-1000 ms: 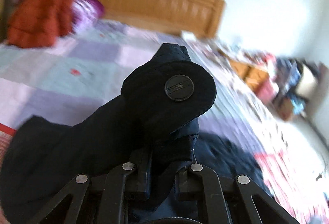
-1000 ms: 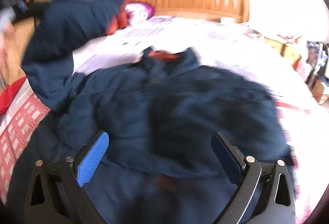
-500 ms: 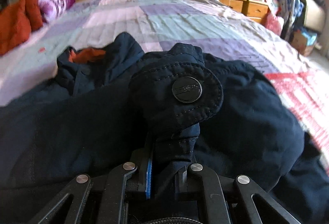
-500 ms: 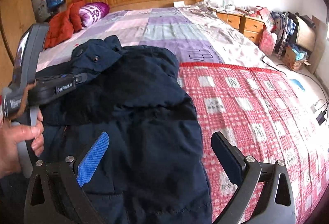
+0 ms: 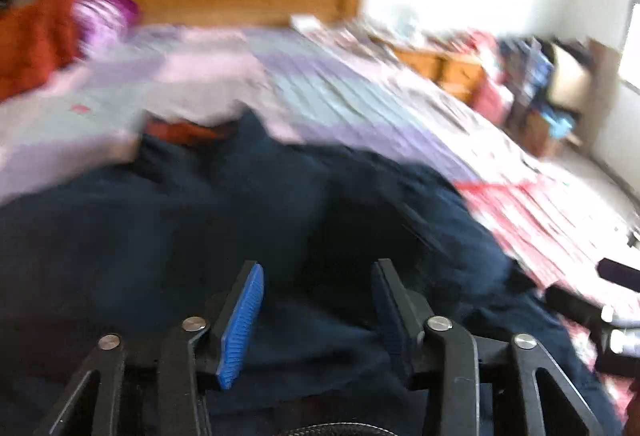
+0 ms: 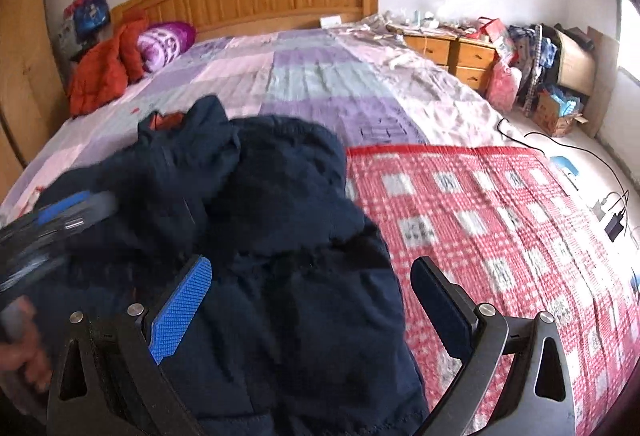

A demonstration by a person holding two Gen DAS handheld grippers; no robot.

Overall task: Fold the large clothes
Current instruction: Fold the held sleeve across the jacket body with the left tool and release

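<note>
1. Jacket (image 6: 256, 276) first: it is big, dark blue and puffy, and it lies on the bed (image 6: 320, 84), partly on the purple sheet and partly on the red check blanket (image 6: 500, 228).
2. On the far left of the right camera view we see a hand (image 6: 20, 332) on the handle of the left gripper (image 5: 316, 312), but it is very blurry.
3. In its own view the left gripper is opening its jaws. Nothing is between them; the jacket lies just under them.
4. We think one part of the jacket is now laid over the middle, so this fold looks done.
5. The orange lining (image 6: 168, 121) peeks out by the collar at the top left of the jacket. That shows us where the top end is.
6. The right gripper (image 6: 312, 300) hangs over the jacket's right side with its jaws wide apart and nothing in them.
7. To do the next bit well, we should pinch the right edge where it meets the red check blanket.
8. We should grab thick cloth, not just the thin top skin, because puffy cloth slips.
9. Then we lift a little and lay it flat over the middle.
</note>
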